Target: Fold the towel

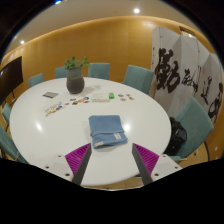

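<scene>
A blue towel (106, 130) lies folded into a small rectangle on the round white table (60, 125), just ahead of my fingers and a little beyond their tips. My gripper (112, 157) is open and empty, held over the table's near edge. Its magenta pads (78, 156) stand wide apart, one to each side below the towel. Nothing is between them.
A potted plant (75, 76) stands at the table's far side. Small items (80, 100) and a dark flat object (50, 95) lie near it. Teal chairs (137, 78) ring the table. A banner with black calligraphy (175, 65) stands at the right.
</scene>
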